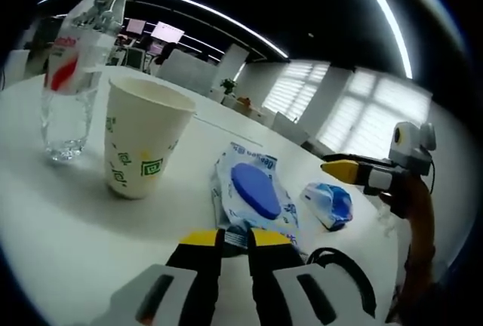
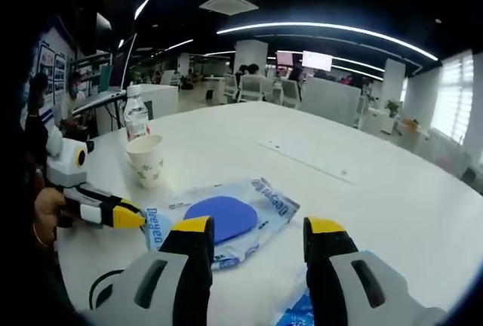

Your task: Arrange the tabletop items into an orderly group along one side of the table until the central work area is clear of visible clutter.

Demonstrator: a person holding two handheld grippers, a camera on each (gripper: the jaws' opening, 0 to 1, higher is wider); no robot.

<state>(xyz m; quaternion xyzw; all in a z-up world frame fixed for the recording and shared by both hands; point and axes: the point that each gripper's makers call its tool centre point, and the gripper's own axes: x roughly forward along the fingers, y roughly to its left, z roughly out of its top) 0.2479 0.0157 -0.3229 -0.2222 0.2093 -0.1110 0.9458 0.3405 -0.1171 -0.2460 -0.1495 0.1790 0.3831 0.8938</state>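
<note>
Four loose items sit on the white round bench (image 1: 45,250): a clear plastic water bottle with a red-and-white label (image 1: 75,69), a white paper cup with green square motifs (image 1: 139,145), a flat clear-and-white wet-wipe packet with a blue oval flap (image 1: 253,190), and a small crumpled blue-and-white wrapper (image 1: 330,204).

Left gripper view: the left gripper (image 1: 232,241), yellow-tipped, has its jaws drawn close together on the near edge of the wipe packet, so it appears clenched on the packet. The packet lies flat just ahead of the tips. The cup stands upright to the left of the packet, apart from it. The bottle stands upright just beyond the cup, farther left. The blue-and-white wrapper lies to the right of the packet, near but not touching it. The other gripper reaches in from the right edge with a yellow tip, held by a hand, hovering above the bench beyond the wrapper.

Right gripper view: the right gripper (image 2: 256,229) has its jaws spread wide apart, released, with nothing between them. The wipe packet (image 2: 226,216) lies flat on the bench (image 2: 362,190) just ahead of the left-hand jaw. The paper cup (image 2: 146,158) and bottle (image 2: 136,118) stand upright together farther back on the left. A scrap of the blue-and-white wrapper (image 2: 298,315) shows low between the jaws. The left gripper's yellow tip meets the packet's left edge.

Office desks, monitors and window blinds lie beyond the bench.
</note>
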